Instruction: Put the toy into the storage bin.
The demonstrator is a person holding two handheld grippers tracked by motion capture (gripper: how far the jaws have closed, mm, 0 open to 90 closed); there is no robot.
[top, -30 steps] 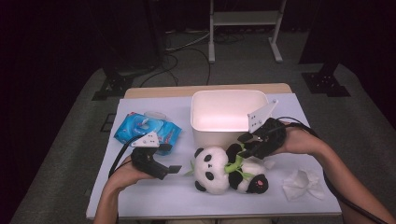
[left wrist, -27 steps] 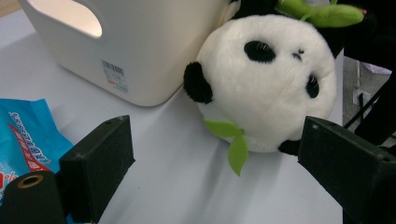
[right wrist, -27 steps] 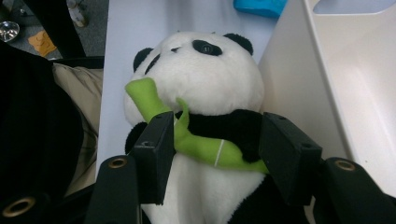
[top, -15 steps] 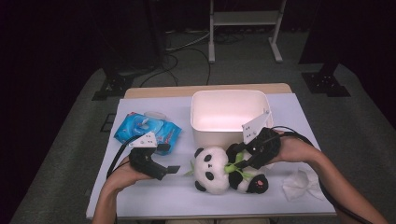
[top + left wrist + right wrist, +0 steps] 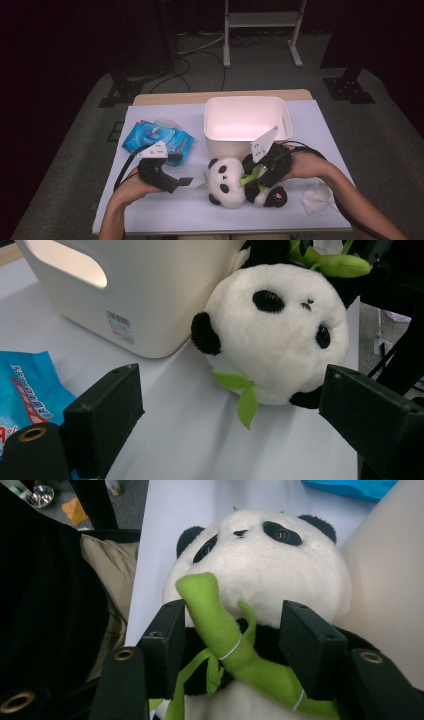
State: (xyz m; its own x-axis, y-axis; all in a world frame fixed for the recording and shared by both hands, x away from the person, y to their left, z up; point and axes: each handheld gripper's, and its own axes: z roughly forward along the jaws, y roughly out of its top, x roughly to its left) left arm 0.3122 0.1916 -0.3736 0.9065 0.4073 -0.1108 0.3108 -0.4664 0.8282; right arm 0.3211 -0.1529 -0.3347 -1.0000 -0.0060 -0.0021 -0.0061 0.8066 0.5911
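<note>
A black-and-white panda plush (image 5: 227,182) lies on the lavender table cover in front of the white bin (image 5: 245,142), its head toward my left gripper. It hugs a green bamboo stalk (image 5: 215,625). My right gripper (image 5: 255,175) is down on the plush's chest. Its jaws (image 5: 232,630) straddle the stalk and the black fur and have just been closing a little; I see no clear squeeze. My left gripper (image 5: 185,181) rests open on the table just left of the panda's head (image 5: 275,335), with nothing between its jaws (image 5: 232,390).
A blue wipes pack (image 5: 150,137) lies at the left, behind my left hand. A crumpled white tissue (image 5: 317,197) sits near the front right corner. The bin's wall (image 5: 165,300) stands right behind the panda. The table's front edge is close to the person.
My right gripper has moved down and left onto the panda's chest. The left gripper has stayed where it was.
</note>
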